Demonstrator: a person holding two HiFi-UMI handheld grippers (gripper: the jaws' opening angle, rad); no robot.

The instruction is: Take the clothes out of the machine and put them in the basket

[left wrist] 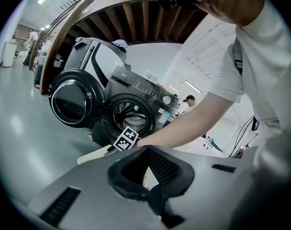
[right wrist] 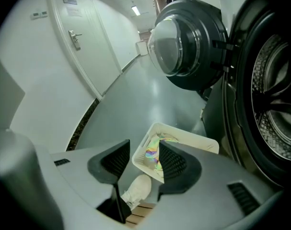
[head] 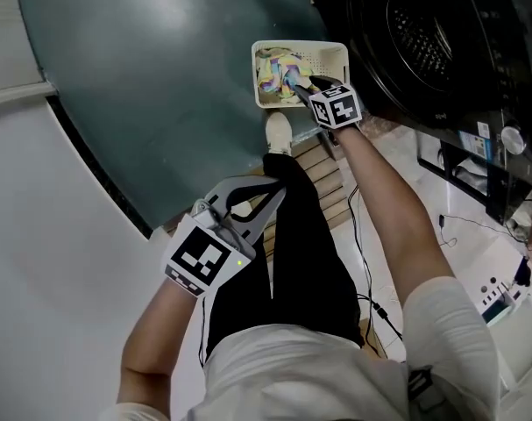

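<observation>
Left gripper (left wrist: 147,164) hangs back by the person's leg, fingers tip to tip with nothing in them. The clothes (head: 279,73) (a bright multicolour bundle) sit in the basket (head: 327,55) on the floor, heaped at its end away from the machine (head: 423,42). The basket's long axis points at that machine. The right gripper (right wrist: 143,150) is nearer, fingers partway apart and empty, clothes just ahead and below. Drum looks empty from here.
</observation>
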